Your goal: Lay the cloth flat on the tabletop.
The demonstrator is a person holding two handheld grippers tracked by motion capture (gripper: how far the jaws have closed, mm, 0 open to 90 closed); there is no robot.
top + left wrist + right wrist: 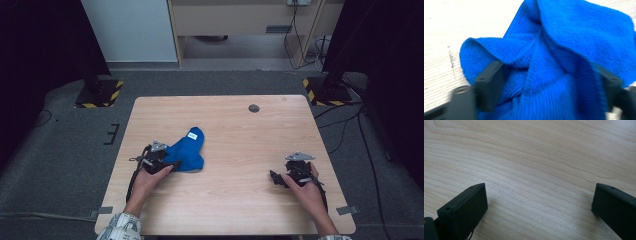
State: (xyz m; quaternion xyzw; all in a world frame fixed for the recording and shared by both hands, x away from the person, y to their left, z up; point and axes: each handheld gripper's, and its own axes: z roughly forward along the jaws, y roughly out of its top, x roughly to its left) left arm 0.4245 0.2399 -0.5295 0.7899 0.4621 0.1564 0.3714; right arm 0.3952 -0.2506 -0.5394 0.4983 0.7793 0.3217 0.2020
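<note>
claws [172, 165]: 2, black | top plates: grey | sleeve [120, 227]: seemingly plaid, pale

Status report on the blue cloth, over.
Left tool astride the crumpled cloth, jaws apart. Right tool open over bare table. Nothing in the way.

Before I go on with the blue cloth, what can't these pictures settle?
- Left gripper: blurred in its own view; unclear whether the pads pinch the blue cloth between them.
- White tag: print too small in the high view.
- Cloth's near edge: hidden behind the left gripper, high view.
</note>
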